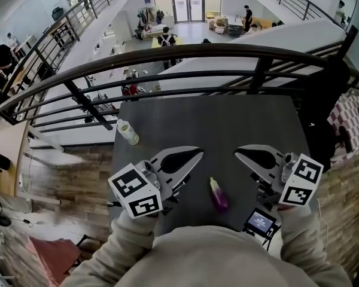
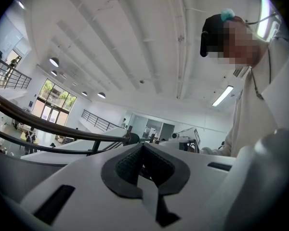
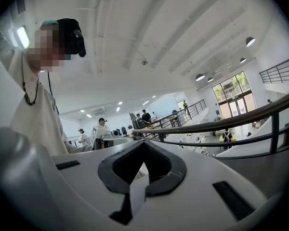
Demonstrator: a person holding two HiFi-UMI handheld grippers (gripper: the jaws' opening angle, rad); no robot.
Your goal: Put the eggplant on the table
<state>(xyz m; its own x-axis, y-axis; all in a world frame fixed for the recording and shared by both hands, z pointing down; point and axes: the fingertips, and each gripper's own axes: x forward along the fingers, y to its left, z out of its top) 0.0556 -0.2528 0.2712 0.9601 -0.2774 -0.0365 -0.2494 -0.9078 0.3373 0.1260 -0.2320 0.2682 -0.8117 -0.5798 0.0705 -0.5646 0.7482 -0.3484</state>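
A small purple eggplant [image 1: 218, 196] lies on the dark grey table [image 1: 227, 115] near its front edge, with nothing touching it. Both grippers hover above the table and point level, tips turned towards each other. My left gripper [image 1: 199, 152] is left of the eggplant and apart from it, its jaws shut with nothing between them. My right gripper [image 1: 237, 152] is on the eggplant's right, also shut and empty. In the left gripper view the left gripper [image 2: 142, 146] has its jaws met at the tip; in the right gripper view the right gripper [image 3: 143, 143] shows the same. Neither gripper view shows the eggplant.
A small plastic bottle [image 1: 128, 132] lies at the table's left edge. A small device with a lit screen [image 1: 260, 222] sits at the front right corner. A dark metal railing [image 1: 185, 55] runs behind the table, with a drop to a lower floor beyond. Checked cloth [image 1: 350, 121] is at the right.
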